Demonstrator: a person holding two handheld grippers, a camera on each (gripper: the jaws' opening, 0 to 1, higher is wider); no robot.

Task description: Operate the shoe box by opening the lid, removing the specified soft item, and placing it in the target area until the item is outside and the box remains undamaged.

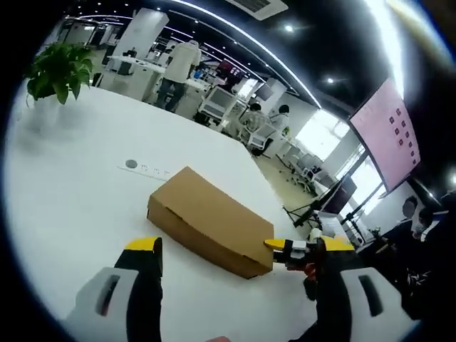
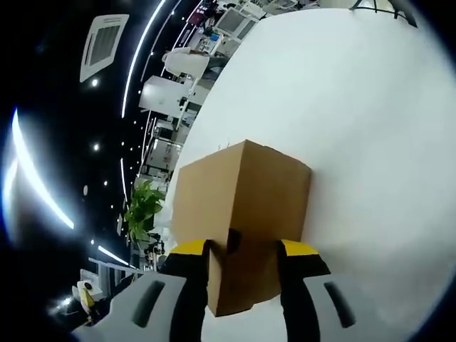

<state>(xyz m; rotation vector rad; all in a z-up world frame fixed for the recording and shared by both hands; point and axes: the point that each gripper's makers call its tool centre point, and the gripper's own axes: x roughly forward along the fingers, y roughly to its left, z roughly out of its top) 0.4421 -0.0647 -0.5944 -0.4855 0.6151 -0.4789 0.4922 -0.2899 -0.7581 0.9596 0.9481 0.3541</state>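
A big white surface (image 1: 78, 206) fills this bright office room, and a brown shoe box (image 1: 206, 221) lies on it with its lid shut.

Closest in the left gripper view, the left gripper (image 1: 206, 249) hangs just in front of the long side of the box. Its two yellow-tipped jaws are spread wide with nothing between them. It looks like it is waiting there to help, maybe to steady the box.

At the far short end of the box, the right gripper (image 1: 299, 251) comes in from the side. In the right gripper view, the right gripper (image 2: 242, 249) has its jaws on either side of the near end of the shoe box (image 2: 242, 206), at a small notch in the cardboard edge. The jaws sit right against the cardboard, so it seems to be pinching the end flap, likely to lift the lid. I cannot tell how hard it squeezes.

The soft thing must be inside the box, since the lid is not yet up.

Farther back, a small grey round cap (image 1: 131, 164) sits in the surface. Beyond that stands a green plant (image 1: 58, 70). Far away are desks, chairs and people (image 1: 177, 71).
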